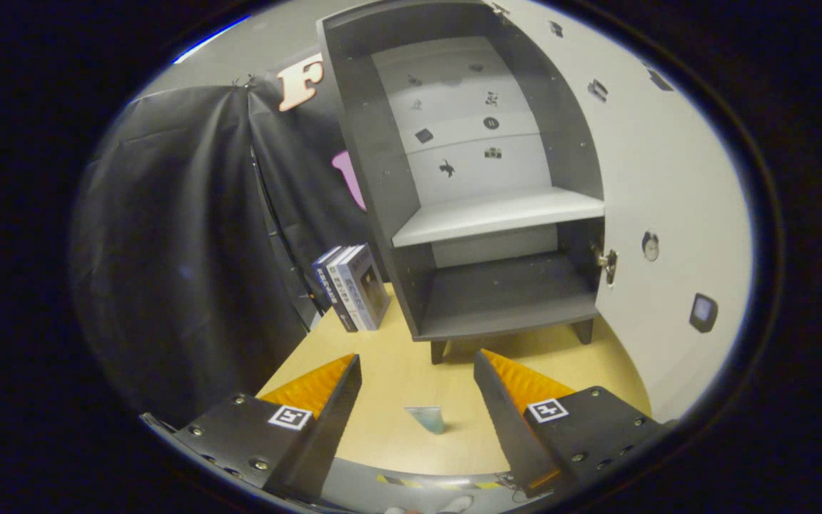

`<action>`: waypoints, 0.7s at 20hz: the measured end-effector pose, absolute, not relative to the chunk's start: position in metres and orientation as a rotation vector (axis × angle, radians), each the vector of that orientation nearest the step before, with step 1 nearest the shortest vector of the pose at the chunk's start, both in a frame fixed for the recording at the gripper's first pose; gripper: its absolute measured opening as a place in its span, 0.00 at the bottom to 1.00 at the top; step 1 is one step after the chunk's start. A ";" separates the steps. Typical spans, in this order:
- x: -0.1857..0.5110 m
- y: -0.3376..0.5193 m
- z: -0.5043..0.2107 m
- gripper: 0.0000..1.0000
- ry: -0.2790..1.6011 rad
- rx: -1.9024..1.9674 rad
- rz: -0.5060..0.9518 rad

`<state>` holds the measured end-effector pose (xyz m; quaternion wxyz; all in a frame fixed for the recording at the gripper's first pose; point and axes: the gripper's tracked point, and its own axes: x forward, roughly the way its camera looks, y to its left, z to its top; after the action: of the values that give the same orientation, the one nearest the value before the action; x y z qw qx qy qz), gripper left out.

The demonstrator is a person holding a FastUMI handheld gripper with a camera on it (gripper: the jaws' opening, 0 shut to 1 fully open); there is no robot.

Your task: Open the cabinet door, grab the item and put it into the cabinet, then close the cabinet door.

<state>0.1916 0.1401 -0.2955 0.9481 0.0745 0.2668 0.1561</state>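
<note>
A dark grey cabinet (454, 178) stands on short legs on the wooden table, beyond my fingers. Its white door (668, 214) is swung wide open to the right, showing a pale shelf (500, 214) and a dark bottom compartment (504, 293), both bare. A small pale blue-green item (427, 417) lies on the table between my two fingers, near their base. My gripper (418, 368) is open, its fingers spread either side of the item and touching nothing.
A few books (352, 285) stand upright left of the cabinet, against the black cloth wall (183, 250). A hinge (606, 263) sits at the door's inner edge. The light wooden table (397, 371) reaches from my fingers to the cabinet's legs.
</note>
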 end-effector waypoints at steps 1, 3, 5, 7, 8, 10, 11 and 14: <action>0.195 0.146 -0.311 0.94 0.561 0.148 0.319; 0.201 0.153 -0.341 0.94 0.603 0.138 0.321; 0.206 0.158 -0.370 0.95 0.638 0.122 0.311; 0.208 0.160 -0.398 0.94 0.671 0.114 0.303; 0.207 0.164 -0.412 0.94 0.685 0.113 0.307; 0.203 0.168 -0.440 0.94 0.721 0.107 0.303; 0.201 0.168 -0.451 0.94 0.732 0.095 0.298; 0.201 0.170 -0.484 0.95 0.756 0.062 0.282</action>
<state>0.2010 0.1695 -0.4843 0.9193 0.0300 0.3676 0.1372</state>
